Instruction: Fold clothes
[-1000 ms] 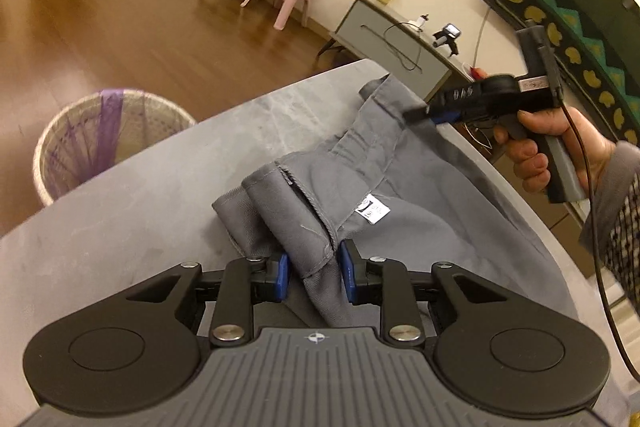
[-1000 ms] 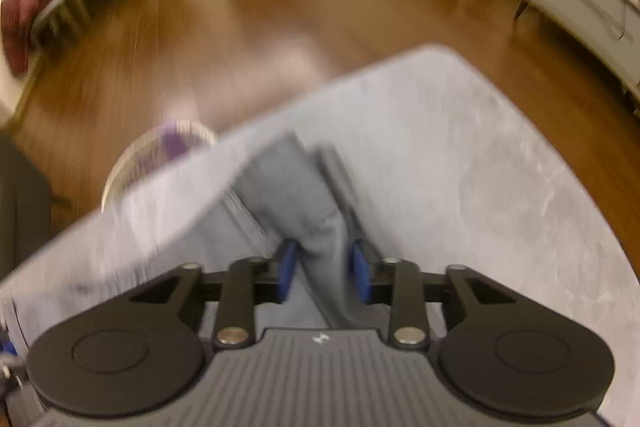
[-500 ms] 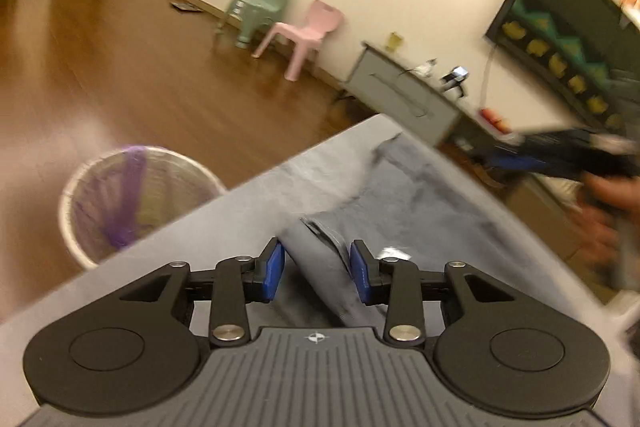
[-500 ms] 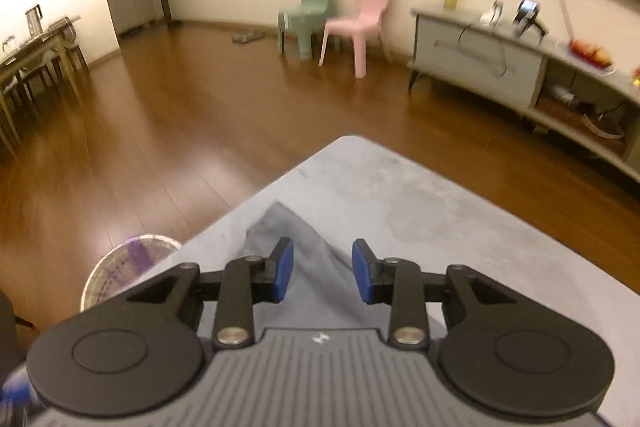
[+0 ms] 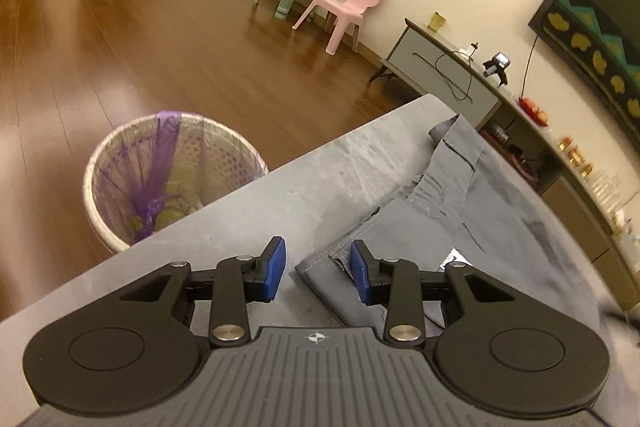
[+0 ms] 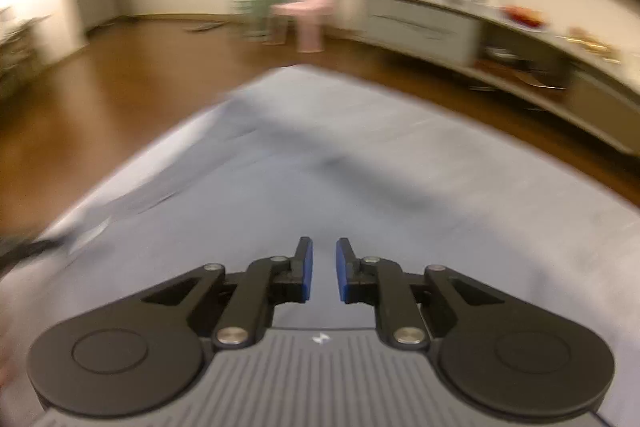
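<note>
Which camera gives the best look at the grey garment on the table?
The left wrist view: the grey garment lies sharp there, seams, folded edge and white label visible beside the left tool. The right wrist view is motion-blurred, showing only a vague darker patch on the table.

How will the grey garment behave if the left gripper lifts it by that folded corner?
Probably floppy: the grey garment lies creased and flat on the table. Likely light, being thin cloth. The folded layers may slide apart, since the hem sits loose.

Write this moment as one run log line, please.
task: fold clothes | left gripper: open, at grey garment corner | right gripper: closing, empty, above table
</note>
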Tool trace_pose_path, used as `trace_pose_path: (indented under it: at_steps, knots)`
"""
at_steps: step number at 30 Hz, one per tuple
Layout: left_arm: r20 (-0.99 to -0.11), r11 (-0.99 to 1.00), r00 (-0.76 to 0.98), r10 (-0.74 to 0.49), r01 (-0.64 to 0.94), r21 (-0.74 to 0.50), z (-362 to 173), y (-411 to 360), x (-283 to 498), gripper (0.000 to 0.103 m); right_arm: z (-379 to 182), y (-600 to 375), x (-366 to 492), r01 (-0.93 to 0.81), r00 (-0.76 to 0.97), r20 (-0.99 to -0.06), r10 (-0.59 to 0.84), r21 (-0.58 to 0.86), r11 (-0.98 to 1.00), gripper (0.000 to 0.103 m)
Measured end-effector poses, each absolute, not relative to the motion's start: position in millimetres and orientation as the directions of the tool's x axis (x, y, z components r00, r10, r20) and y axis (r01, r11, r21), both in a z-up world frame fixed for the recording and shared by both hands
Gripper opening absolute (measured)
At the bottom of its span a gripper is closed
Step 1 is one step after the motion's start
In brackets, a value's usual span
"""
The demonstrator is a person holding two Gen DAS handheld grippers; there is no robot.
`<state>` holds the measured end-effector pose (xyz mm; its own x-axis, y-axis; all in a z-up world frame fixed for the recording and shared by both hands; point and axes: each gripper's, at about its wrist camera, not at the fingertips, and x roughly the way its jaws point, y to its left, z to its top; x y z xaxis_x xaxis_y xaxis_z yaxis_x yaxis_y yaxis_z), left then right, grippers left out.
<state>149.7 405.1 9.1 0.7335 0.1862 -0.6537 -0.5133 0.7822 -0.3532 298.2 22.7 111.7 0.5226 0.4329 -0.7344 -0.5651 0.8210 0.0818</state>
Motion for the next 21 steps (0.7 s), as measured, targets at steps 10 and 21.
trace_pose_path:
  at_steps: [10, 21]
  knots:
    - [-0.454, 0.913, 0.838, 0.304, -0.393, -0.114, 57.2, 325.2, 116.4, 0.037, 75.4, -69.8, 163.7, -0.483, 0.607, -0.69, 0.395, 0.074, 0.872, 0.019]
    - [-0.669, 0.995, 0.742, 0.052, -0.1, -0.032, 17.3, 264.0, 161.8, 0.039, 51.1, -273.3, 163.2, 0.043, 0.691, -0.723, -0.017, 0.018, 0.999, 0.018]
